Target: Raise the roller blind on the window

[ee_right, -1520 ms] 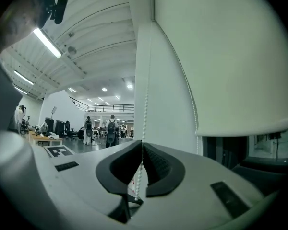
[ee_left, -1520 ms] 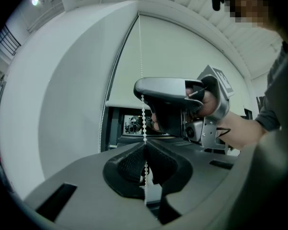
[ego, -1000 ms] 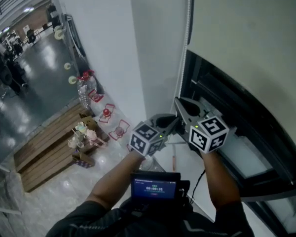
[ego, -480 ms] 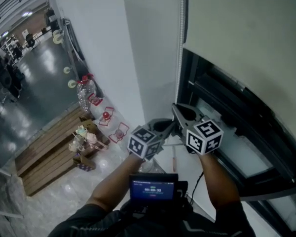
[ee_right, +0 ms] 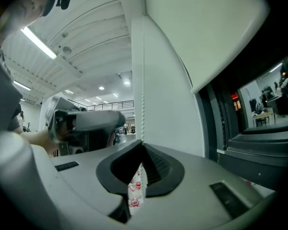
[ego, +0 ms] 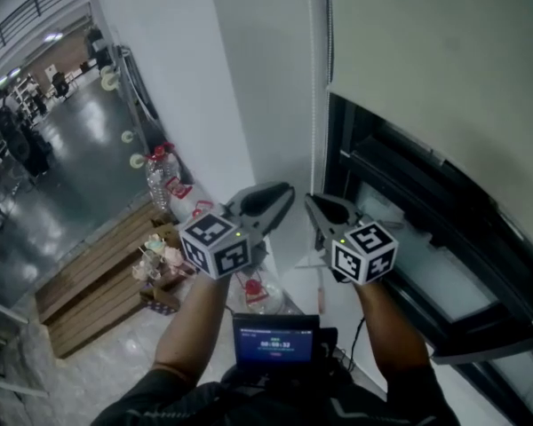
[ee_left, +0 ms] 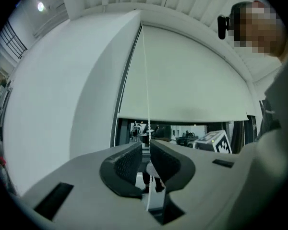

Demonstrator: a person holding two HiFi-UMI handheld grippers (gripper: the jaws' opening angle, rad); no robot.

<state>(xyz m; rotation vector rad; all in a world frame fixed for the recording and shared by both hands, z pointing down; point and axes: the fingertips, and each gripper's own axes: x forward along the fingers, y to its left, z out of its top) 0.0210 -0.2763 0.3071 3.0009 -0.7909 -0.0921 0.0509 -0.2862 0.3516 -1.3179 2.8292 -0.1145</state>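
At window's left edge, bead chain point(ee_right: 143, 80) hangs down the wall beside the roller blind point(ego: 444, 69). Blind covers the upper window point(ego: 400, 193). Its bottom edge sits partway down with dark glass exposed below, so the raise looks partly done. Right gripper point(ego: 311, 201) is level, fingers closed tight on the chain. Left gripper point(ego: 287, 191) is just left of it and slightly higher. Its fingers are slightly apart with the chain lined up with the gap, not pinched. Step reads as a hand-over-hand pull: 1 gripper anchors, the other goes for a fresh hold. Next move likely needs left to close on the chain above right, then pull down while right lets go. Only 1 strand is clear, so pull direction is unsure.
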